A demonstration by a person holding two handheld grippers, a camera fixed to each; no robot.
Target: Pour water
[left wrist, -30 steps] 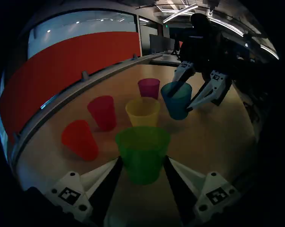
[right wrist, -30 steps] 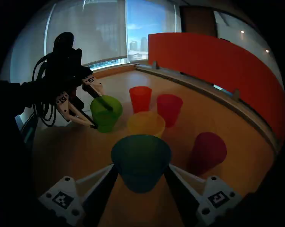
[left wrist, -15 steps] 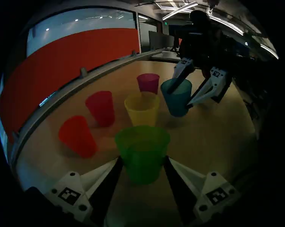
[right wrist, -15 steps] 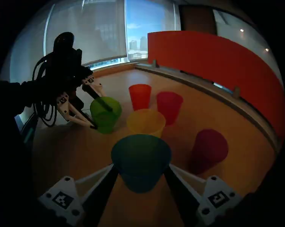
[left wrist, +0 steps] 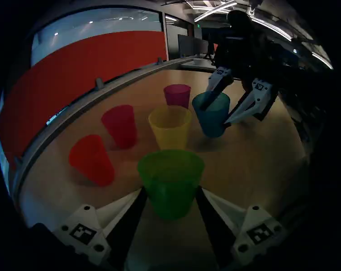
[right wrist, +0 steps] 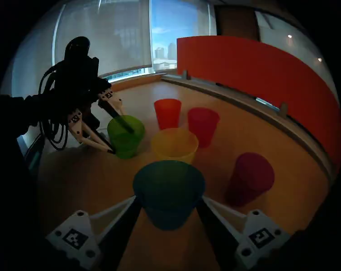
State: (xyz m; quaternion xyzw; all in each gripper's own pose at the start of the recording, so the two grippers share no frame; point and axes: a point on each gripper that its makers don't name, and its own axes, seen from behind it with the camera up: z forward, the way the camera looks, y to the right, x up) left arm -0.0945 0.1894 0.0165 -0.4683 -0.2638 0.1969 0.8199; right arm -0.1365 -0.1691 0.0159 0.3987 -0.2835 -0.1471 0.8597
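Note:
A green cup (left wrist: 170,183) stands upright between the fingers of my left gripper (left wrist: 170,189), which is shut on it. My right gripper (right wrist: 168,198) is shut on an upright blue cup (right wrist: 168,192). A yellow cup (left wrist: 169,126) sits on the wooden table between the two held cups. In the left gripper view, the right gripper (left wrist: 213,115) clasps the blue cup (left wrist: 211,113) beyond the yellow one. In the right gripper view, the left gripper (right wrist: 118,137) holds the green cup (right wrist: 125,135) left of the yellow cup (right wrist: 175,144). I see no water in any cup.
An orange-red cup (left wrist: 91,159), a red cup (left wrist: 120,125) and a magenta cup (left wrist: 177,95) stand along the table's side near a red partition (left wrist: 80,77). The person holding the grippers is a dark shape (right wrist: 66,86) before the window. Bare wooden tabletop (right wrist: 89,180) lies beside the cups.
The left gripper view has shifted slightly, so the table cups sit a little higher and leftward in it. Both grips are unchanged and the right gripper view is nearly the same.

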